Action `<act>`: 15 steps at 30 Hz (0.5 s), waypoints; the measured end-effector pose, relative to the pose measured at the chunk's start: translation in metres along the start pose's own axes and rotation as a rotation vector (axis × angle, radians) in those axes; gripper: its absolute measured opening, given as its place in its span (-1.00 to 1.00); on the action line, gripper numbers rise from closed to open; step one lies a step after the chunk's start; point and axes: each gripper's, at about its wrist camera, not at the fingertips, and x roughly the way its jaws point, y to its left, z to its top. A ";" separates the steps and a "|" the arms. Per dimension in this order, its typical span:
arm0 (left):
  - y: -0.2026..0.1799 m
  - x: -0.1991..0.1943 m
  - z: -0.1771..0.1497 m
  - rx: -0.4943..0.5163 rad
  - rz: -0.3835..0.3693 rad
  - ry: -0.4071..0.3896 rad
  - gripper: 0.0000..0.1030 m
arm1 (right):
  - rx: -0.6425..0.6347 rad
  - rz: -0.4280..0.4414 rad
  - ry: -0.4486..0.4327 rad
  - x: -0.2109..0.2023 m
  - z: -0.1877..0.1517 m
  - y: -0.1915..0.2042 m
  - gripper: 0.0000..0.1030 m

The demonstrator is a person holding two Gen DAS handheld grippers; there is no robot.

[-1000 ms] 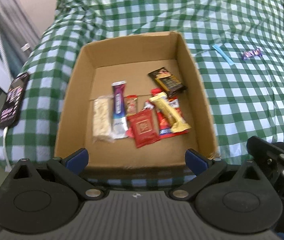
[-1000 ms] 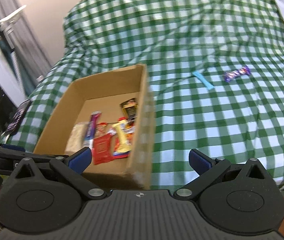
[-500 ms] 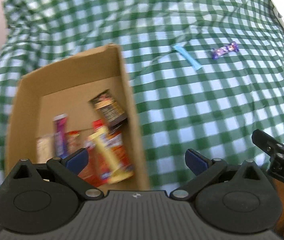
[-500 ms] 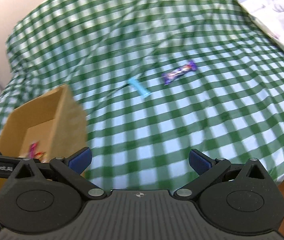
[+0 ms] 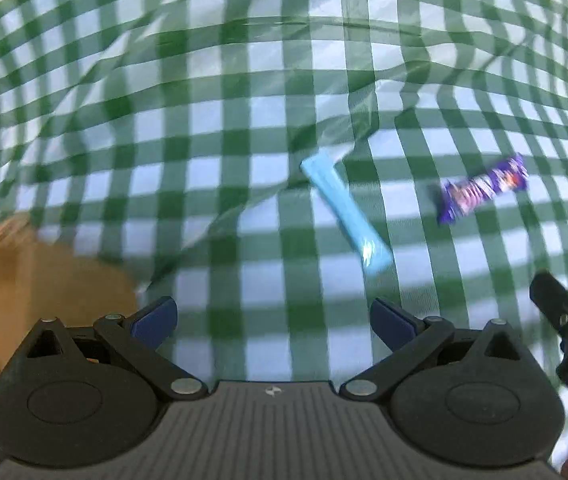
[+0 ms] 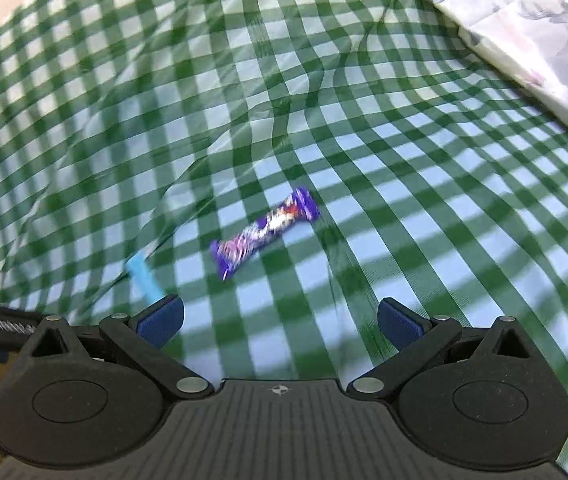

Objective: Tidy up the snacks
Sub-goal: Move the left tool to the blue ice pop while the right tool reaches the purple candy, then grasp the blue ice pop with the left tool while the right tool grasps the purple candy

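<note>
You get bright, even light and faint shadows; motion blur smears the checked cloth [image 5: 244,184], and fisheye bends the edges.

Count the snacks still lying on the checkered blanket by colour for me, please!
Light blue snack stick: 1
Purple candy bar: 1
Total: 2 snacks on the green checkered blanket, both outside the cardboard box.
</note>
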 end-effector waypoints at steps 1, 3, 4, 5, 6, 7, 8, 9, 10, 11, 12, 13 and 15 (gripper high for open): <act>-0.004 0.011 0.006 0.003 0.001 -0.004 0.99 | -0.001 0.000 0.005 0.017 0.007 0.001 0.99; -0.011 0.034 0.019 0.004 0.013 0.005 0.99 | 0.007 0.009 0.006 0.045 0.020 0.004 0.99; -0.013 0.042 0.024 0.002 0.005 0.006 0.99 | 0.013 0.009 0.009 0.060 0.027 0.006 0.99; -0.014 0.050 0.029 0.000 -0.004 0.005 0.99 | 0.021 0.006 0.010 0.071 0.032 0.007 0.99; -0.015 0.058 0.033 -0.005 -0.006 0.005 0.99 | 0.025 0.008 0.009 0.084 0.038 0.009 0.99; -0.016 0.065 0.037 -0.011 -0.009 0.003 0.99 | 0.024 0.005 0.009 0.094 0.042 0.011 0.99; -0.015 0.072 0.040 -0.019 -0.023 0.000 0.99 | 0.022 -0.008 0.009 0.105 0.046 0.013 0.99; -0.015 0.079 0.043 -0.028 -0.031 0.009 1.00 | 0.020 -0.022 0.013 0.116 0.050 0.014 0.99; -0.013 0.084 0.044 -0.045 -0.050 0.010 1.00 | 0.015 -0.036 0.025 0.129 0.052 0.015 0.99; -0.010 0.084 0.043 -0.070 -0.065 -0.006 1.00 | 0.010 -0.050 0.042 0.139 0.052 0.015 0.99; -0.010 0.084 0.041 -0.072 -0.065 -0.016 1.00 | 0.003 -0.070 0.061 0.149 0.051 0.014 0.99; -0.011 0.083 0.039 -0.061 -0.063 -0.031 1.00 | -0.044 -0.088 0.025 0.152 0.046 0.017 0.99; -0.011 0.083 0.035 -0.047 -0.064 -0.061 1.00 | -0.142 -0.124 -0.007 0.156 0.036 0.025 0.99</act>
